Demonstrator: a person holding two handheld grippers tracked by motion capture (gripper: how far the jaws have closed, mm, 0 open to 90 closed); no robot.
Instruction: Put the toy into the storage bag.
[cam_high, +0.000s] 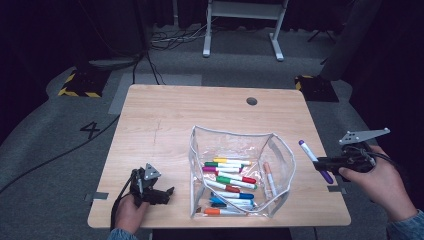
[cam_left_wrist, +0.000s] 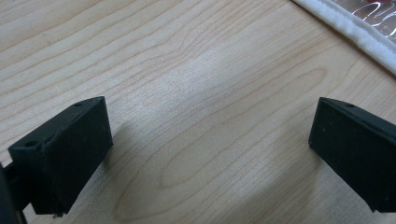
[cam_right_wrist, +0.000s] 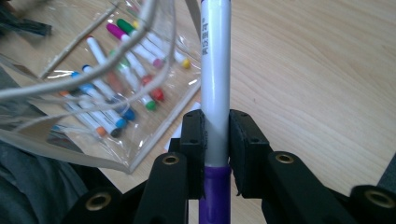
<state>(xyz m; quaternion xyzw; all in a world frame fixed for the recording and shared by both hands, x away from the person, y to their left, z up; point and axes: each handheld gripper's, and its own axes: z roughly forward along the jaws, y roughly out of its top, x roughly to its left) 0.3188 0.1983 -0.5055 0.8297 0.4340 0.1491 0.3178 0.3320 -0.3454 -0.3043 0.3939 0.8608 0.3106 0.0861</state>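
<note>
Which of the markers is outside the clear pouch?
The purple marker. The right tool grips it at the table's right edge, lifted off the wood, while every other marker lies inside the clear pouch.

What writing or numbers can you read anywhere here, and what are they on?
"4": painted in black on the grey floor, left of the table.
Black print along the barrel of the purple marker held in the right tool: too small and blurred to read.

Light wooden table (cam_high: 165, 120); clear pouch (cam_high: 240, 172) of markers on it, right of centre.
</note>
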